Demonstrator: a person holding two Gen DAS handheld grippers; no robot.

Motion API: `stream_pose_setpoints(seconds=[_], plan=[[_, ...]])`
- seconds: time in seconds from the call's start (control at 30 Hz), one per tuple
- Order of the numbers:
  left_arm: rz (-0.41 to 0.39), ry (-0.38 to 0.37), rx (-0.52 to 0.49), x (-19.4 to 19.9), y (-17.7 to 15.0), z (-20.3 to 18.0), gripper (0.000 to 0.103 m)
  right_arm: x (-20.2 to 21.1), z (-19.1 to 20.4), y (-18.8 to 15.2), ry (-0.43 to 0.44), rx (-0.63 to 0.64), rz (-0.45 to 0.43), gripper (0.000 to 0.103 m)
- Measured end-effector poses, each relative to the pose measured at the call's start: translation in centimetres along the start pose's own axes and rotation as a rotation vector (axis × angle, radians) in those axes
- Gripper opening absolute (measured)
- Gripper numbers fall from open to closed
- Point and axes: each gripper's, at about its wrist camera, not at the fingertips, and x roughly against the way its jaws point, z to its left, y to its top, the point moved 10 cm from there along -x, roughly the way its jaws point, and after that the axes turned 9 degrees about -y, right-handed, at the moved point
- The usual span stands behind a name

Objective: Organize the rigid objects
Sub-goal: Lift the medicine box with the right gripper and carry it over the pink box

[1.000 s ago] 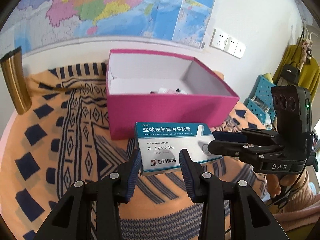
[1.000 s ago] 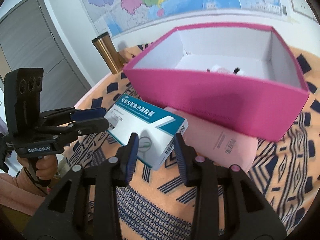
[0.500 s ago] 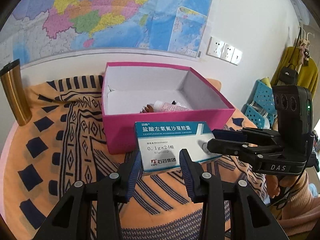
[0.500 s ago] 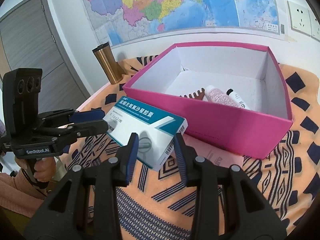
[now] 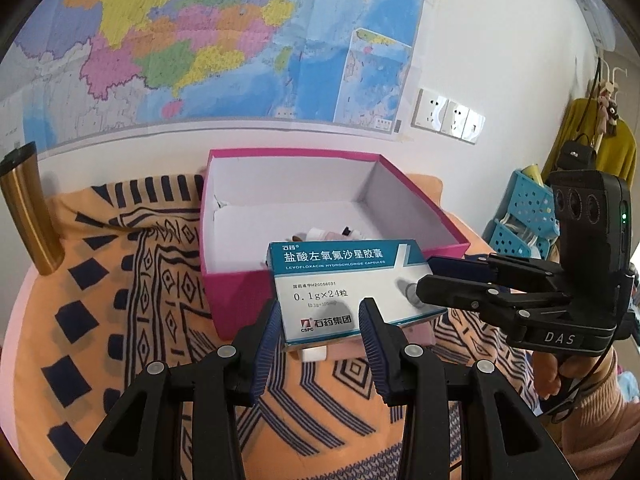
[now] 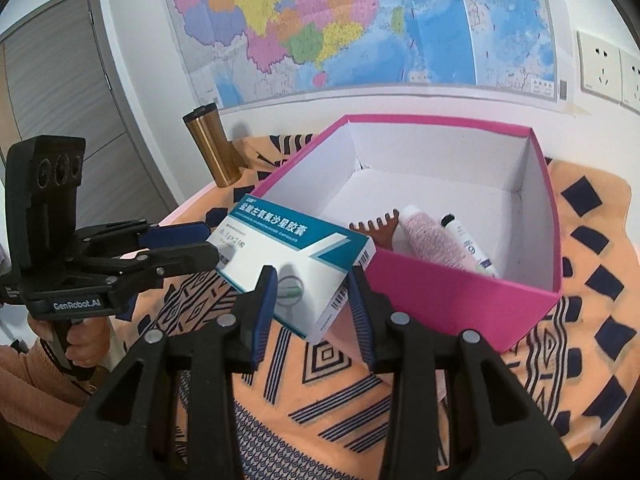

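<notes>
A medicine carton (image 5: 352, 288) is held above the near wall of an open box (image 5: 420, 216) that sits on a cloth-covered surface (image 5: 120, 320), with the left gripper (image 5: 320, 320) on the carton's near edge and the right gripper (image 6: 312, 292) on its right end. Inside the box lie a comb (image 6: 376, 228), a bottle (image 6: 432, 242) and a tube (image 6: 466, 240). A flask (image 5: 28, 208) stands at left; a map (image 5: 200, 40) hangs behind.

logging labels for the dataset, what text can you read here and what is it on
"LEVOFLOXACIN HYDROCHLORIDE CAPSULES", "0.1g×24粒", "石药集团", "CSPC": medicine box
"DAS": right gripper body
"GenRobot.AI": left gripper body
Wall map labels and white tube print: too small to read
</notes>
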Motion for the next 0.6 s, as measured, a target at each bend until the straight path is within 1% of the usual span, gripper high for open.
stream_pose_setpoints(seconds=[0.6], plan=[[-0.019, 0.027, -0.022, -1.0, 2.1, 0.1, 0.04, 0.1, -1.0, 2.1, -0.018, 0.005, -0.036, 0.04]])
